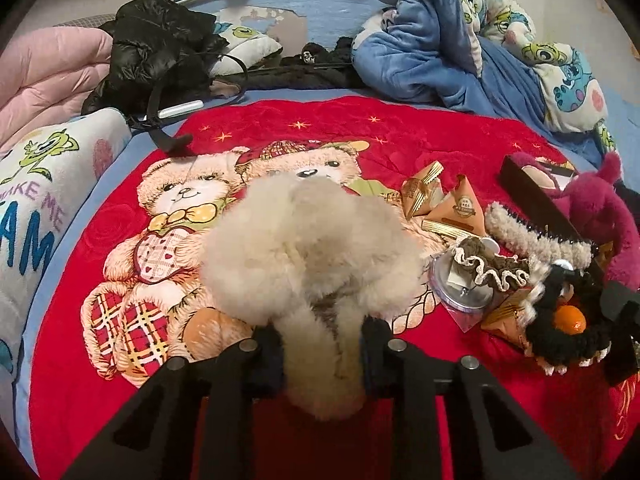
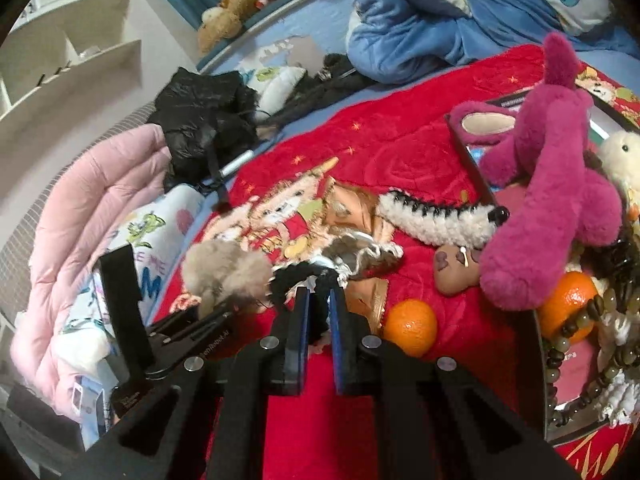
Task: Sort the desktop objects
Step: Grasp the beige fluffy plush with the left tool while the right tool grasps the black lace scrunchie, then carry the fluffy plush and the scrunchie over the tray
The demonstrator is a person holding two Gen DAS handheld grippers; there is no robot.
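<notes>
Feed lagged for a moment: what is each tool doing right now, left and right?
Left tool: closed on the beige fluffy scrunchie, lifted off the red blanket.
Right tool: closed on the black scrunchie.

You see both views in soft, even indoor light with strong colours and only weak shadows, while the fisheye bends the edges into dark corners, and the fluffy beige toy (image 1: 308, 240) close to the left lens looks blurred.
</notes>
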